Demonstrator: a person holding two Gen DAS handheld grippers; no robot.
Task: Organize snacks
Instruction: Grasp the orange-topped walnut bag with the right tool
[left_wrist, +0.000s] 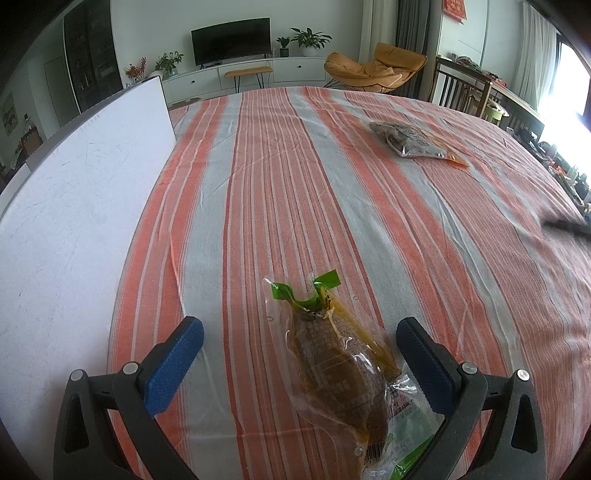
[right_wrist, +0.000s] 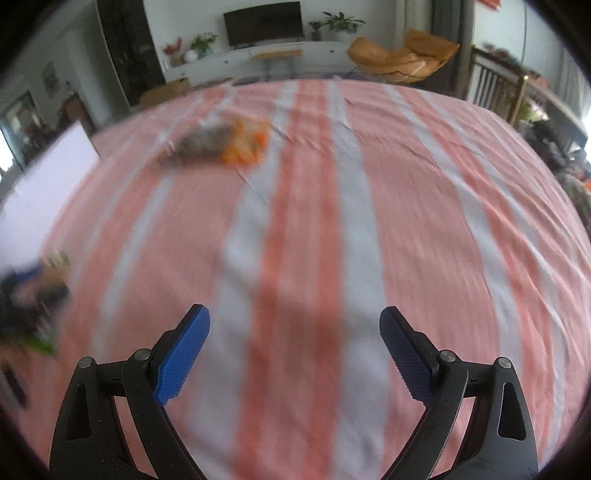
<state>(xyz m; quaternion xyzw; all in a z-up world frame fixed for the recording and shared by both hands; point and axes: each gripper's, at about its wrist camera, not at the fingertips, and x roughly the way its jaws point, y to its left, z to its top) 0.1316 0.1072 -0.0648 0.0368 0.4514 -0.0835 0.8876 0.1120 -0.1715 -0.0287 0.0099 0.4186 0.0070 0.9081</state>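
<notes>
A clear snack packet with green ends and brown contents (left_wrist: 340, 365) lies on the orange-and-grey striped cloth (left_wrist: 280, 192). My left gripper (left_wrist: 299, 328) is open around it, blue pads either side, not touching. A second packet, dark with orange edges (left_wrist: 415, 140), lies far right on the cloth; the right wrist view shows it blurred at the upper left (right_wrist: 218, 144). My right gripper (right_wrist: 295, 325) is open over bare cloth (right_wrist: 424, 206), nothing between its fingers. The left gripper and green packet appear as a blur at the left edge (right_wrist: 33, 295).
A white board (left_wrist: 77, 206) lies along the left side of the table, also visible in the right wrist view (right_wrist: 44, 184). Beyond the table are a TV cabinet (left_wrist: 229, 70), an orange lounge chair (left_wrist: 376, 70) and wooden chairs (left_wrist: 461, 88) at the right.
</notes>
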